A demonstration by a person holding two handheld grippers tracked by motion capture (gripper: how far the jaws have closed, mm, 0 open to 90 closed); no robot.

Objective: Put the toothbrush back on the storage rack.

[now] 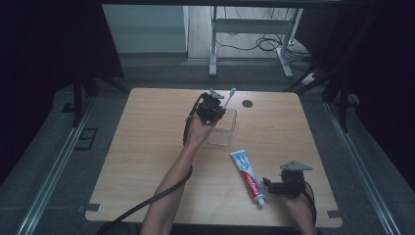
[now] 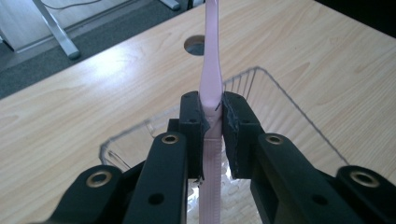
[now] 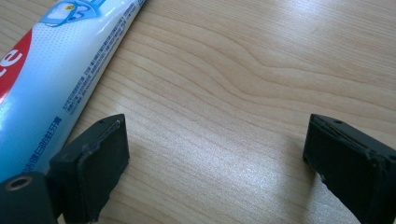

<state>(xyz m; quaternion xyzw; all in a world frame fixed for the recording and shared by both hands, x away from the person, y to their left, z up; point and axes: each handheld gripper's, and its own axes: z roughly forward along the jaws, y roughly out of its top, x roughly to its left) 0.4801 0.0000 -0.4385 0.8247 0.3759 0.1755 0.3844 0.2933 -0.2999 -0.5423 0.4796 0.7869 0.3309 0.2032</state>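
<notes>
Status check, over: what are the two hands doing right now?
Left tool shut on pink toothbrush, above clear box. Right tool open, empty, beside toothpaste tube. Nothing blocking.

toothbrush above clear box, toothpaste tube nearer right

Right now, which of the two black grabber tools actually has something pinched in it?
The left gripper, above the clear container, is clamped on a pink toothbrush. The right gripper stands wide open over bare table, with the toothpaste tube lying beside it.
</notes>
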